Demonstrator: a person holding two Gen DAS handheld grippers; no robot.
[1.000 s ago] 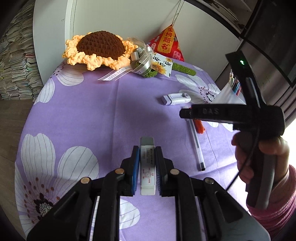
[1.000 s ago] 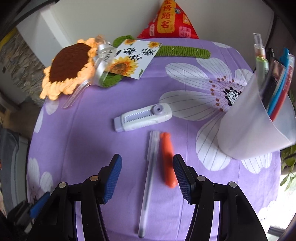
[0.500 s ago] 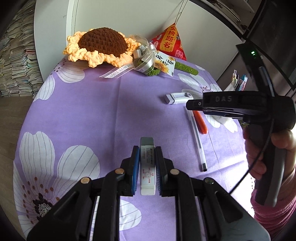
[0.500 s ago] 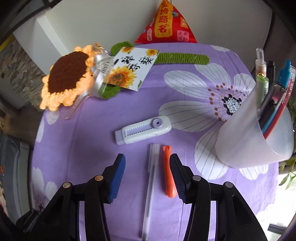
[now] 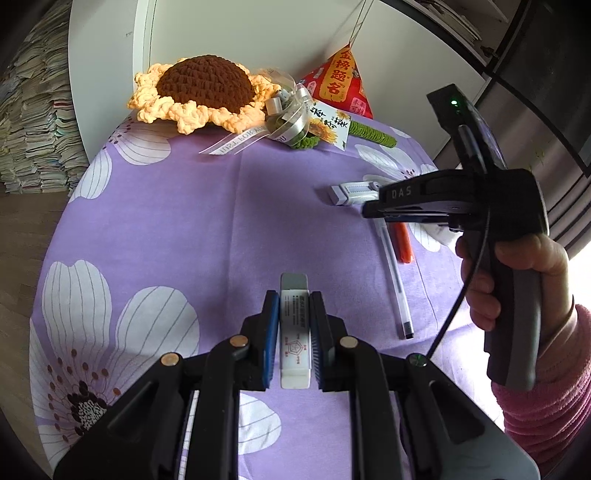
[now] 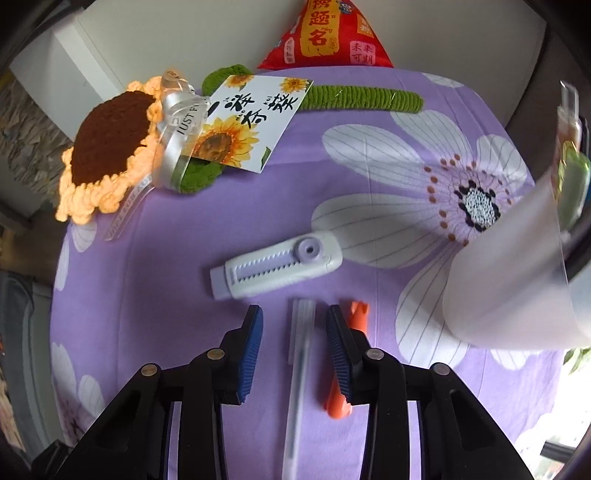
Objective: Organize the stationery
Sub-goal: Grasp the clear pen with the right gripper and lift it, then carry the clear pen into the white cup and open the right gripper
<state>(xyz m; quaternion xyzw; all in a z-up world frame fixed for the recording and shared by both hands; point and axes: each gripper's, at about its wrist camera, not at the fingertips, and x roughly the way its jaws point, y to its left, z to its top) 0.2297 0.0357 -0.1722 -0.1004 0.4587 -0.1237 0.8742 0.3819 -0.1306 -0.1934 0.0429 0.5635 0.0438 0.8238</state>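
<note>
My left gripper (image 5: 294, 306) is shut on a white eraser (image 5: 294, 332) in a paper sleeve, held above the purple flowered tablecloth (image 5: 184, 221). My right gripper (image 6: 294, 321) points steeply down over a clear pen (image 6: 301, 354). Its jaws are closing with the pen's end between them, and a gap shows on both sides. An orange pen (image 6: 338, 402) lies just outside the right finger. A white and lilac slide cutter (image 6: 277, 271) lies beyond the fingertips. A translucent pen cup (image 6: 517, 288) holding several pens stands at the right.
A crocheted sunflower (image 6: 107, 147), its card (image 6: 243, 125) and green stem (image 6: 362, 98) lie at the back, with a red pyramid pouch (image 6: 325, 33) against the wall. Stacked papers (image 5: 29, 110) stand left of the table. A hand (image 5: 517, 266) in a pink sleeve holds the right gripper.
The right gripper's jaws have narrowed from wide apart to close around the clear pen, and it has shifted toward the slide cutter. The left gripper and its eraser have stayed put.
</note>
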